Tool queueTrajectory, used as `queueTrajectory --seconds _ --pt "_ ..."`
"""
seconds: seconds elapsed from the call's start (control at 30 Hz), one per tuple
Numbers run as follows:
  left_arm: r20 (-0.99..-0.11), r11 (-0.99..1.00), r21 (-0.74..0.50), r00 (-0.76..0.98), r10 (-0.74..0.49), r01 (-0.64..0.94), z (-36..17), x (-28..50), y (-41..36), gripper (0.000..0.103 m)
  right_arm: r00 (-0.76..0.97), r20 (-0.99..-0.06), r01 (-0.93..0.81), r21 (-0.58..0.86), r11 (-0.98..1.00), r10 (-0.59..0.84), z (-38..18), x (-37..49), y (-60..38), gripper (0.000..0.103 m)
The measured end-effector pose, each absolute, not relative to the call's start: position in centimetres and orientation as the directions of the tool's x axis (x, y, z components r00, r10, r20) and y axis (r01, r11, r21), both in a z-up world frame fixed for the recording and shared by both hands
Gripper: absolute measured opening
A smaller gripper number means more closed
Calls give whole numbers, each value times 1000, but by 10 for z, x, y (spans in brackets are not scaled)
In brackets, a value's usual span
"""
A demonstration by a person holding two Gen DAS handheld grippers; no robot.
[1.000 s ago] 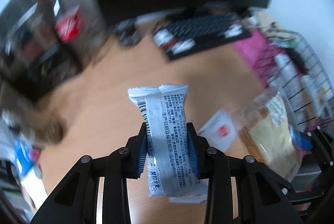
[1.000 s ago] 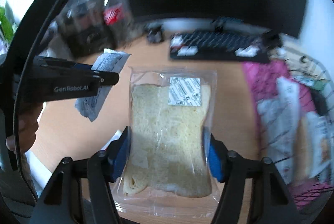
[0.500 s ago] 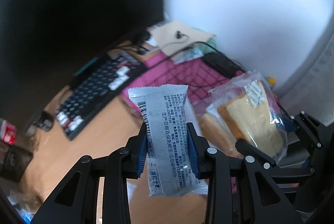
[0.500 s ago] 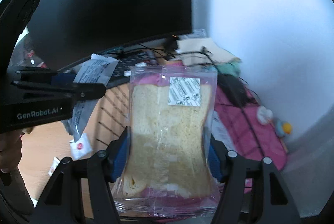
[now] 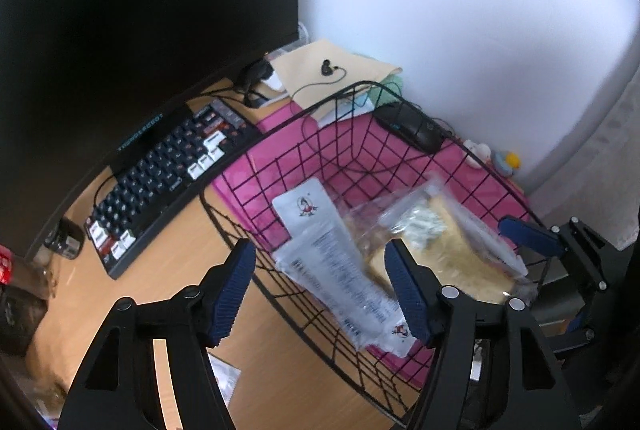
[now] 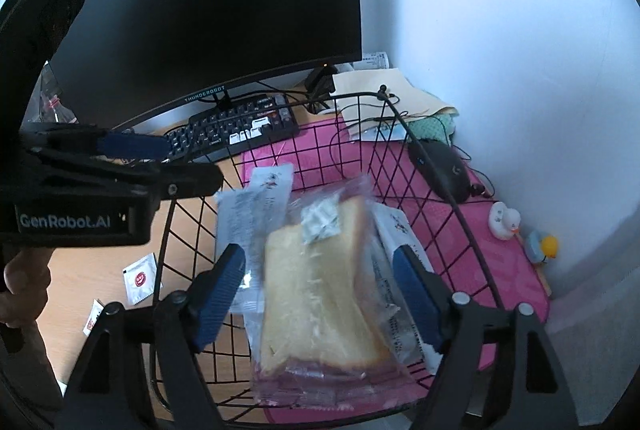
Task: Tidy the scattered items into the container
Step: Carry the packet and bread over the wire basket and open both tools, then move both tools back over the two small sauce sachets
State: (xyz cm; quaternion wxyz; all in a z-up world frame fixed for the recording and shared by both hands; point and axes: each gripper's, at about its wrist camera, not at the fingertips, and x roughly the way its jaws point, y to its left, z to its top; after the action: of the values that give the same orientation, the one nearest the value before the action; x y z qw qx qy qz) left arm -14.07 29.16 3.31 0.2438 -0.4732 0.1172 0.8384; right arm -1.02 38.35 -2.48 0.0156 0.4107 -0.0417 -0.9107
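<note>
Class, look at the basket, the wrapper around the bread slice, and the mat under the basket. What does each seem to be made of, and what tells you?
Basket: thin black wire, probably coated metal, an open grid.
Bread wrapper: clear glossy plastic film; the slice shows through.
Mat: pink, matte, soft-looking, likely fabric or foam.

Both claws opening: left claw (image 5: 320, 286) released snack packet (image 5: 340, 278), right claw (image 6: 320, 294) released bread bag (image 6: 320, 294), both dropping into basket (image 5: 280, 145).
</note>
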Motion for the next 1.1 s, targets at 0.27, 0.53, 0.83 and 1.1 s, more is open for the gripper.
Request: queueTrajectory --seconds 0.27,0.53,0.83,1.1 --pt "-838 -894 -36 -474 271 -447 37 -130 236 67 -687 -717 67 97 -993 -116 -10 -9 344 79" --pt "-856 -971 -84 -483 185 -222 11 -111 99 67 -630 -732 272 102 -957 -257 -24 -24 243 79" --pt "-914 -997 -62 -398 75 -45 -54 -65 -1 67 -500 -801 414 111 -903 -328 -81 -26 156 79" --pt "-940 -1000 3 -340 3 -18 -116 -35 -18 67 -436 -869 431 27 -902 -235 -137 3 133 80"
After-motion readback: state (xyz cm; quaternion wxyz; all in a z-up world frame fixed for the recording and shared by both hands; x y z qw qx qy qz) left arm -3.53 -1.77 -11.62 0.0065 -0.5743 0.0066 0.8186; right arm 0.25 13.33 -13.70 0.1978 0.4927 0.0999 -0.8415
